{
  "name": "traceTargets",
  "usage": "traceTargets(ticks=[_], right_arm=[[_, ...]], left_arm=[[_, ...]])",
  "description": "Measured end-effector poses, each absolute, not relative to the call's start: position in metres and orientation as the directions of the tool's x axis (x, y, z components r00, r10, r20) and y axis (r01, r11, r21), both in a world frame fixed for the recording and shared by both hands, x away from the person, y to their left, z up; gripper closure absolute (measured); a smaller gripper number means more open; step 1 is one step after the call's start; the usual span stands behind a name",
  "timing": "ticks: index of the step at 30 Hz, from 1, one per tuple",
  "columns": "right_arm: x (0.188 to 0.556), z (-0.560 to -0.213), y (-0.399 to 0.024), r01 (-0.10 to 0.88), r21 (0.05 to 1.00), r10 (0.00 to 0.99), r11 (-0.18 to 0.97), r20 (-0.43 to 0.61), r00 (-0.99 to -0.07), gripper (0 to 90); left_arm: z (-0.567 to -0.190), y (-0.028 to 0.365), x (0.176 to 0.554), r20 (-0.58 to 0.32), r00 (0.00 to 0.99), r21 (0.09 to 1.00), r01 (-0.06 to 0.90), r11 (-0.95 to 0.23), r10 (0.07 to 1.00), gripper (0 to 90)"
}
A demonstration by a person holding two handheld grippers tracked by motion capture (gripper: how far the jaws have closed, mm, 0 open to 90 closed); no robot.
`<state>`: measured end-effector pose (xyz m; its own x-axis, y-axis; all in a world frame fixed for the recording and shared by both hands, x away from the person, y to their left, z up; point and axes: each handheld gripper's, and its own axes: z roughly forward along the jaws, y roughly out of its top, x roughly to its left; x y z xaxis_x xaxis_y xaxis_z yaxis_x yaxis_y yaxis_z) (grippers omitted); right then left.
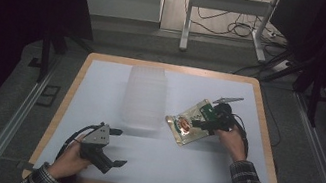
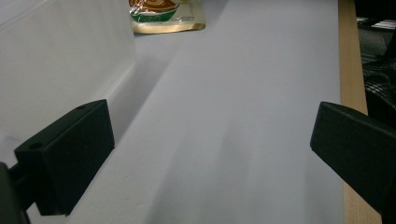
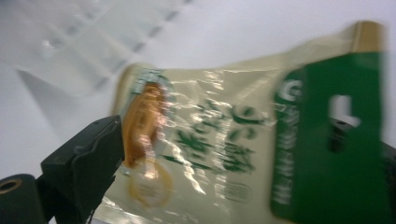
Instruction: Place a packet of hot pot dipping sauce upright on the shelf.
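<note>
The table (image 1: 102,81) is the biggest thing here: a matte white top with a pale wood rim, flat and bare enough to slide things across.

Next in size, a clear ribbed plastic container (image 1: 145,97) stands at about 12 o'clock from the table's middle. It looks translucent, thin-walled and rigid, and it seems parked out of the way until wanted.

At 3 o'clock lies the snack pouch (image 1: 191,124), a glossy, crinkled cream film with a brown food picture and a green header card with a hang hole. It sits just right of the container, apart from it.

The right hand-held gripper (image 1: 210,121) hangs over the pouch with its jaws apart on either side of it. I judge this a lineup for a pinch, though the blurred close view doesn't show whether they touch the film.

The left hand-held gripper (image 1: 110,146) waits at 7 o'clock, jaws wide apart over bare table and holding nothing, probably idle.
</note>
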<state>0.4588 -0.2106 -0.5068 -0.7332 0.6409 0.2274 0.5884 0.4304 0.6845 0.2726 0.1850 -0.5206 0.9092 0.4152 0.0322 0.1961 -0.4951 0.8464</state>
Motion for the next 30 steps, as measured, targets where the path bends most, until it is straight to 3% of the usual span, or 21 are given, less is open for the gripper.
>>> traceTargets(ticks=[2, 8, 10, 11, 12, 13, 14, 15, 16, 17, 20, 21, 22, 23, 30], right_arm=[[0.456, -0.508, -0.196, 0.57, 0.668, 0.641, 0.478, 0.178, -0.746, 5.3], [0.459, -0.512, -0.187, 0.588, 0.641, 0.663, 0.492, 0.161, -0.731, 6.7], [0.458, -0.512, -0.185, 0.59, 0.639, 0.674, 0.494, 0.148, -0.724, 11.4], [0.456, -0.51, -0.183, 0.578, 0.634, 0.7, 0.513, 0.08, -0.709, 24.4], [0.456, -0.51, -0.183, 0.578, 0.634, 0.7, 0.513, 0.08, -0.709, 24.4], [0.455, -0.509, -0.182, 0.58, 0.63, 0.711, 0.516, 0.062, -0.7, 31.0], [0.454, -0.506, -0.182, 0.582, 0.634, 0.723, 0.509, 0.052, -0.689, 41.3], [0.453, -0.504, -0.182, 0.564, 0.615, 0.728, 0.551, -0.024, -0.685, 55.4], [0.453, -0.504, -0.182, 0.564, 0.615, 0.728, 0.551, -0.024, -0.685, 55.4], [0.451, -0.506, -0.181, 0.551, 0.594, 0.721, 0.586, -0.07, -0.69, 64.3], [0.451, -0.505, -0.182, 0.557, 0.598, 0.731, 0.576, -0.071, -0.679, 70.7], [0.451, -0.503, -0.182, 0.572, 0.601, 0.741, 0.558, -0.052, -0.669, 79.6], [0.451, -0.503, -0.182, 0.572, 0.601, 0.741, 0.558, -0.052, -0.669, 79.6], [0.451, -0.499, -0.184, 0.584, 0.611, 0.746, 0.534, -0.015, -0.666, 86.3], [0.447, -0.483, -0.185, 0.576, 0.638, 0.726, 0.511, 0.037, -0.686, 89.1]], left_arm=[[-0.52, 0.185, 0.272, 0.033, 0.909, 0.847, 0.196, -0.495, 0.416, 0.0], [-0.521, 0.185, 0.272, 0.034, 0.91, 0.845, 0.195, -0.498, 0.414, 0.0], [-0.521, 0.184, 0.272, 0.035, 0.91, 0.844, 0.195, -0.501, 0.414, 0.0], [-0.521, 0.184, 0.272, 0.037, 0.91, 0.843, 0.193, -0.502, 0.412, 0.0], [-0.521, 0.184, 0.272, 0.038, 0.91, 0.843, 0.192, -0.503, 0.412, 0.0], [-0.521, 0.184, 0.272, 0.039, 0.911, 0.842, 0.192, -0.504, 0.411, 0.0], [-0.521, 0.184, 0.272, 0.039, 0.911, 0.841, 0.192, -0.505, 0.411, 0.0], [-0.521, 0.183, 0.272, 0.042, 0.91, 0.84, 0.191, -0.509, 0.412, 0.0], [-0.521, 0.183, 0.272, 0.042, 0.91, 0.84, 0.191, -0.509, 0.412, 0.0], [-0.521, 0.183, 0.272, 0.044, 0.91, 0.839, 0.19, -0.51, 0.412, 0.0], [-0.521, 0.183, 0.272, 0.046, 0.909, 0.838, 0.191, -0.512, 0.414, 0.0], [-0.521, 0.183, 0.271, 0.048, 0.909, 0.837, 0.19, -0.513, 0.414, 0.0], [-0.521, 0.183, 0.271, 0.048, 0.909, 0.837, 0.19, -0.513, 0.414, 0.0], [-0.521, 0.183, 0.271, 0.049, 0.909, 0.838, 0.189, -0.512, 0.414, 0.0], [-0.521, 0.183, 0.271, 0.046, 0.906, 0.841, 0.192, -0.506, 0.421, 0.0]])
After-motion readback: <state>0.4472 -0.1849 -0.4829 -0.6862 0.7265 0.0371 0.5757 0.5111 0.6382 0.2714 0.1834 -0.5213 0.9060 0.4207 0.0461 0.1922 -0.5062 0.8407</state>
